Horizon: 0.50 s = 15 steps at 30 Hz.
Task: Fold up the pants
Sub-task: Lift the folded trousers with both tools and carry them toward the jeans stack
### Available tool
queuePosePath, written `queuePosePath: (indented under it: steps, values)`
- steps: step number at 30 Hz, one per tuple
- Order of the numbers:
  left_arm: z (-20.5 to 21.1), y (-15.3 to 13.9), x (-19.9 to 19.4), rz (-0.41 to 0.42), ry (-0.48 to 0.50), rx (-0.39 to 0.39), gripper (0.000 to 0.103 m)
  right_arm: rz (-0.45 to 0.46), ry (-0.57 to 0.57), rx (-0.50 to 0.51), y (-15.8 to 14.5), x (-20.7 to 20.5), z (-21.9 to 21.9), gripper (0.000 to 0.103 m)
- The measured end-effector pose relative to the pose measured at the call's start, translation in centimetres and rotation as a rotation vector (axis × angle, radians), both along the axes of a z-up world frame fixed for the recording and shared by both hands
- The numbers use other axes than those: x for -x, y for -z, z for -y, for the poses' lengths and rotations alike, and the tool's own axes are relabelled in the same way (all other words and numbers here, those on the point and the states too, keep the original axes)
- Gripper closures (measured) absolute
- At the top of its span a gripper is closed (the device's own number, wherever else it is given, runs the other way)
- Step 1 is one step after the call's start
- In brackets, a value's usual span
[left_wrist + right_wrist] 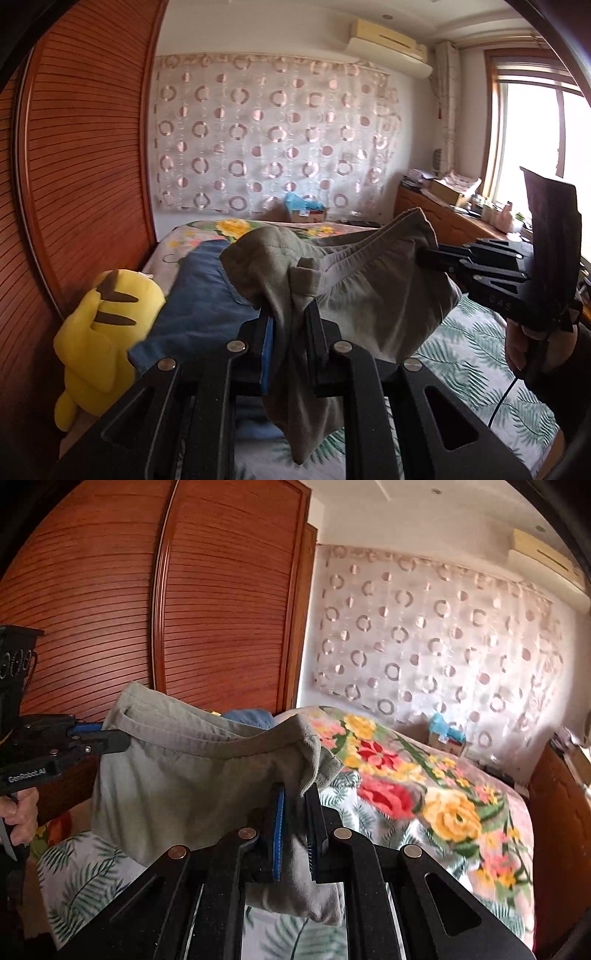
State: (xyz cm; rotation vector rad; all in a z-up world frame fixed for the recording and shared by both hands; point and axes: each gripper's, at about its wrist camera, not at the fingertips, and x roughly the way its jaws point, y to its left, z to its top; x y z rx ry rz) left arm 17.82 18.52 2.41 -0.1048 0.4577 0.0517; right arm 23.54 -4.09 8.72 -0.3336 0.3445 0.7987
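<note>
Pants (347,295) hang in the air above the bed (476,350), stretched between the two tongs by what looks like the waistband. The left tongs (290,332) are clamped on one end of that band, cloth bunched between the blue pads and a tail drooping below. The right tongs (295,823) are clamped on the other end in the same way, also with a loose fold hanging under them.

My judgement is that the step in hand is spreading the garment before laying it flat. To do it well, both ends should be kept level and drawn apart until the sagging band goes taut, then the cloth lowered so the hanging part touches the bed first and drapes without creases.

Room to lay it looks best on the leaf-print sheet (88,867) at the near part of the bed. Toward the wardrobe-side edge lie a blue garment (199,299) and a yellow plush toy (99,332), both near the pants' left end, so drifting that way risks dropping cloth onto them. A floral blanket (436,801) covers the far part of the bed, towards the curtained wall.
</note>
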Motion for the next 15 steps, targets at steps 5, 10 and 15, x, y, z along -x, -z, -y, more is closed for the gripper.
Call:
queuePosePath:
  steps: [5, 10, 15]
  values:
    - [-1.9, 0.8, -1.3, -0.004, -0.046, 0.005, 0.087, 0.028, -0.035, 0.044, 0.0, -4.1, -3.4, 0.093]
    - [-3.6, 2.0, -2.3, -0.011, -0.092, 0.032, 0.087, 0.059, -0.067, 0.082, -0.1, -7.1, -6.5, 0.093]
    - [-4.7, 2.8, -2.2, -0.019, -0.138, 0.048, 0.087, 0.064, -0.114, 0.117, 0.5, -9.6, -9.3, 0.093]
